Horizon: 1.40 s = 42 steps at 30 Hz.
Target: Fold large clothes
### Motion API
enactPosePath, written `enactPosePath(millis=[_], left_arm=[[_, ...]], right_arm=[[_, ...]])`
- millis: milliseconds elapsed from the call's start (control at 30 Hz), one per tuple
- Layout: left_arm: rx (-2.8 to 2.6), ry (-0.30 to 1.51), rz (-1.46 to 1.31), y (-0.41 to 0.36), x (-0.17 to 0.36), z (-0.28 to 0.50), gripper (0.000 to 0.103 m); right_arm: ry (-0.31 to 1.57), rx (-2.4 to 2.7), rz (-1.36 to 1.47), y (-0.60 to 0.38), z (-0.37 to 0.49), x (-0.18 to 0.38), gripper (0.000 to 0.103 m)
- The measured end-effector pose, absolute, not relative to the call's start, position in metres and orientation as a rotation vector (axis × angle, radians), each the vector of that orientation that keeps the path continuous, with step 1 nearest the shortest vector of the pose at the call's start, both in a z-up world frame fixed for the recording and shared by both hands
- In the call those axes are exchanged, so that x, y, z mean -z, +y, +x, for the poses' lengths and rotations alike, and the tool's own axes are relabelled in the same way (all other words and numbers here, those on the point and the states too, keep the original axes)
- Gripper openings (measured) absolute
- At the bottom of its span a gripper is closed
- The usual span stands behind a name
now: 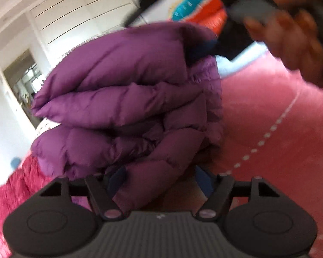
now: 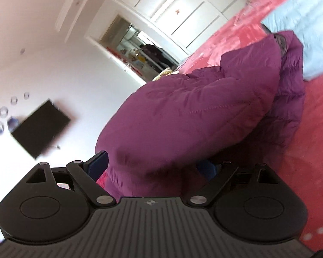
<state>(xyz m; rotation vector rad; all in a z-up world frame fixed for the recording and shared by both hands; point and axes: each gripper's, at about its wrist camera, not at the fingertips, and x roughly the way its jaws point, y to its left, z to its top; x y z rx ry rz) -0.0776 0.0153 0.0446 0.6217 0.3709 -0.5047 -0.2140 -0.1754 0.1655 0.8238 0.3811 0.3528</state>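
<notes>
While my left hand-held gripper sits at the bottom centre of its own view, its two blue pads stand apart, with a lower fold of the purple down jacket bulging between them; the picture is too blurred to say whether either pad presses the fabric, so I read this one as released. That jacket fills the middle of the frame as a stack of puffy quilted folds, resting on the pink bedspread, which spreads across the right and lower left. A dotted white line crosses the spread at the right. At the upper right, my other hand wraps a dark handle, badly blurred. White wardrobe doors occupy the upper left.

Seen from the right wrist, my right hand-held gripper lies at the bottom centre, fingers spread wide. One blue pad stands clear at the left of the jacket's near edge; the other is half hidden under the fabric at the right, and I cannot tell if it touches. The jacket mounds through the centre on the bedspread. A pale blue cloth lies at the upper right, just beyond the jacket. A dark television hangs on the white wall at left.
</notes>
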Motion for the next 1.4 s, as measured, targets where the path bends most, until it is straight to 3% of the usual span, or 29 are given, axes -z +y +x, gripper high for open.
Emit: enactPosePath(millis=[167, 200, 267, 300, 333, 400, 533, 733, 1400], left_arm=[[0.493, 0.417, 0.644, 0.014, -0.040, -0.055, 0.048], [0.490, 0.431, 0.636, 0.015, -0.040, -0.052, 0.037], [0.484, 0.436, 0.633, 0.018, -0.042, -0.051, 0.025], [0.484, 0.434, 0.621, 0.020, -0.043, -0.051, 0.017], [0.481, 0.436, 0.600, 0.023, -0.047, -0.051, 0.015], [0.468, 0.436, 0.530, 0.034, -0.058, -0.052, 0.010], [0.438, 0.427, 0.405, 0.056, -0.086, -0.060, 0.008], [0.413, 0.376, 0.322, 0.092, -0.131, -0.095, 0.008], [0.315, 0.075, -0.053, 0.215, -0.276, -0.202, 0.007]], right_arm=[[0.385, -0.353, 0.953, -0.178, -0.185, -0.158, 0.103], [0.385, -0.362, 0.978, -0.178, -0.180, -0.155, 0.103], [0.394, -0.365, 1.015, -0.179, -0.168, -0.149, 0.103], [0.391, -0.358, 1.032, -0.180, -0.165, -0.146, 0.093], [0.381, -0.362, 1.050, -0.181, -0.162, -0.145, 0.073], [0.358, -0.386, 1.086, -0.181, -0.165, -0.148, 0.054], [0.294, -0.377, 1.050, -0.170, -0.190, -0.172, 0.041], [0.152, -0.237, 0.888, -0.168, -0.236, -0.221, 0.031], [-0.220, 0.082, 0.574, -0.166, -0.426, -0.336, 0.029]])
